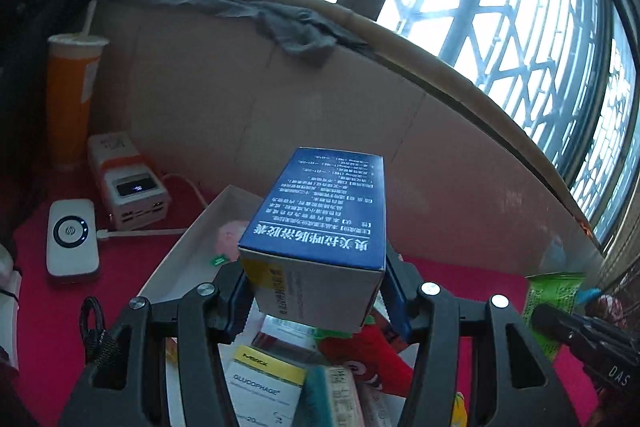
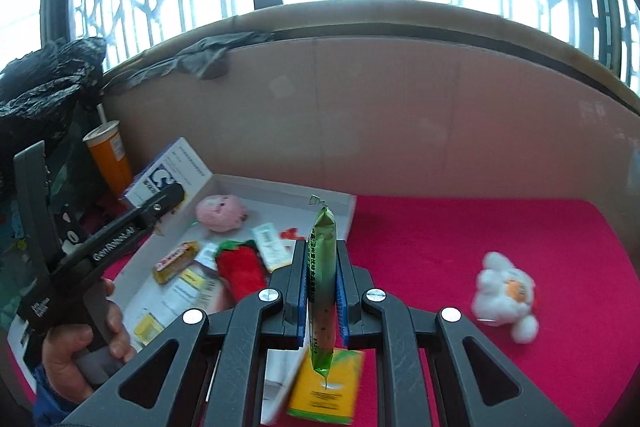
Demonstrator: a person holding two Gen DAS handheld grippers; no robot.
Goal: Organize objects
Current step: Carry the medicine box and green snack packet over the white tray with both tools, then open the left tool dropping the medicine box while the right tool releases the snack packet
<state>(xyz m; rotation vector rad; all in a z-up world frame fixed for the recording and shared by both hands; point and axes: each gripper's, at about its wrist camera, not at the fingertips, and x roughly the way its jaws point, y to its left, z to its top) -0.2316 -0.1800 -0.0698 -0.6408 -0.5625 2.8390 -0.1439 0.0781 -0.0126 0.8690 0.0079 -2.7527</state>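
A blue medicine box (image 1: 320, 227) is gripped by the left gripper (image 1: 316, 291), its long axis pointing away from the camera, above the white tray (image 2: 280, 187). A green sachet (image 2: 322, 283) is pinched upright, on edge, by the narrowly closed right gripper (image 2: 322, 301), just beside the tray.

Medicine box (image 1: 320, 227): blue top with white print, white side with a yellow patch. Snack packet (image 2: 321, 279): green. Cloth (image 2: 480, 247): red-pink. Plush toy (image 2: 505, 291): white with an orange spot. Tray (image 2: 280, 187): white. Cup (image 1: 70, 99): orange.
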